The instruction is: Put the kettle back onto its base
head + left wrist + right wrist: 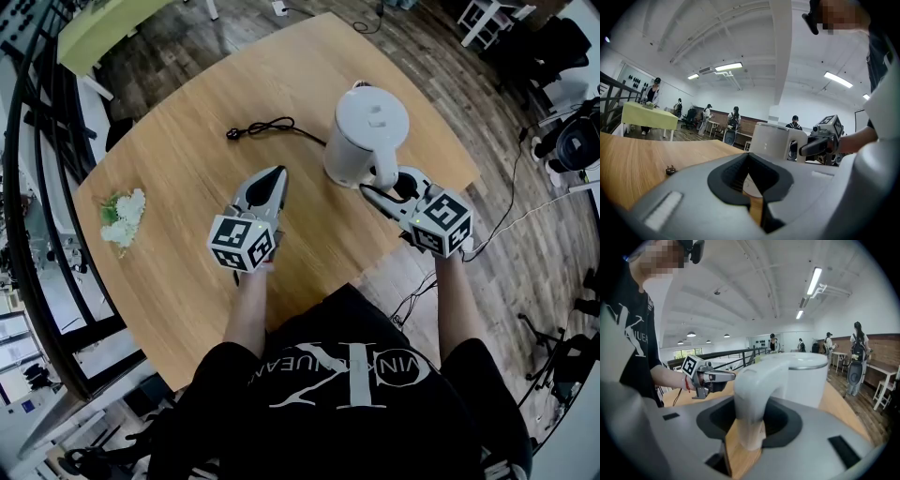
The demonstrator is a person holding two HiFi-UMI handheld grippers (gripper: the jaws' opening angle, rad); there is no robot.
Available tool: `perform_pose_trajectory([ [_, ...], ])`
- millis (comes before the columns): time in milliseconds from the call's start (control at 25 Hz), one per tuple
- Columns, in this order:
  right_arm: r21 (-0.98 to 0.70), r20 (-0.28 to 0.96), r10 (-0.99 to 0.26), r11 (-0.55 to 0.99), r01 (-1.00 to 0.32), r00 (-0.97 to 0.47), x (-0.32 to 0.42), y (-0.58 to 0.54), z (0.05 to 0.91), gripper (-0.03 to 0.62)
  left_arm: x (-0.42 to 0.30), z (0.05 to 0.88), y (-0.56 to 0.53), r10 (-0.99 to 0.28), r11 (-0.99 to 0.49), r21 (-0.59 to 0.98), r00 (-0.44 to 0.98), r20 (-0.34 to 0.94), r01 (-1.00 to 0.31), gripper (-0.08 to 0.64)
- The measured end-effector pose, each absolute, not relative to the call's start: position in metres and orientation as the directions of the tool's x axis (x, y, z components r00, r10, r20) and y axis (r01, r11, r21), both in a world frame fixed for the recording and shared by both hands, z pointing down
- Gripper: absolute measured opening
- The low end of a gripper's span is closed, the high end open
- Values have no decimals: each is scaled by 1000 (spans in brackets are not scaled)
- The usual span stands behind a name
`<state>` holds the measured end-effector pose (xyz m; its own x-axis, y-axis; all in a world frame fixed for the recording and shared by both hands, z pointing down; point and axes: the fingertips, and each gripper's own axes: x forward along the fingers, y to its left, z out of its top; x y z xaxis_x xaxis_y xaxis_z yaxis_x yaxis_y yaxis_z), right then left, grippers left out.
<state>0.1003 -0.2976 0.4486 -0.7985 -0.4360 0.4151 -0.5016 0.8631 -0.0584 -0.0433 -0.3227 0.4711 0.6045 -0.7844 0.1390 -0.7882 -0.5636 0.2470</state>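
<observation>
While only the head view is showing me the one cord (272, 126) trailing across the table (178, 178), the right gripper view is showing the right gripper (749, 425) jaws clamping the handle of the single kettle (366, 131). It is standing upright near the table's right edge, handle facing me. The left gripper (277, 174) jaws are sitting closed, empty.

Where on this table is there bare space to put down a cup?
Bare wood lies between the flowers and the left claw, and near the front edge of the table. Crowded around the kettle, cord and right claw.
</observation>
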Motion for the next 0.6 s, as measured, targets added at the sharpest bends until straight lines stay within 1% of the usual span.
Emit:
perform_pose_trajectory([
  [160, -47, 409, -461, 852, -522, -788, 102, -299, 449, 155, -41, 470, -321, -782, -567, 246, 608, 138, -786, 11],
  [400, 4, 401, -544, 806, -593, -737, 103, -297, 454, 156, -39, 469, -313, -779, -569, 247, 610, 142, -784, 11],
  [520, -25, 369, -580, 775, -631, -726, 107, -296, 454, 204, -38, 467, -310, -778, -572, 247, 613, 142, -783, 11],
  [600, -52, 351, -605, 749, -660, -715, 111, -296, 454, 218, -38, 467, -307, -777, -572, 246, 613, 143, -782, 11],
])
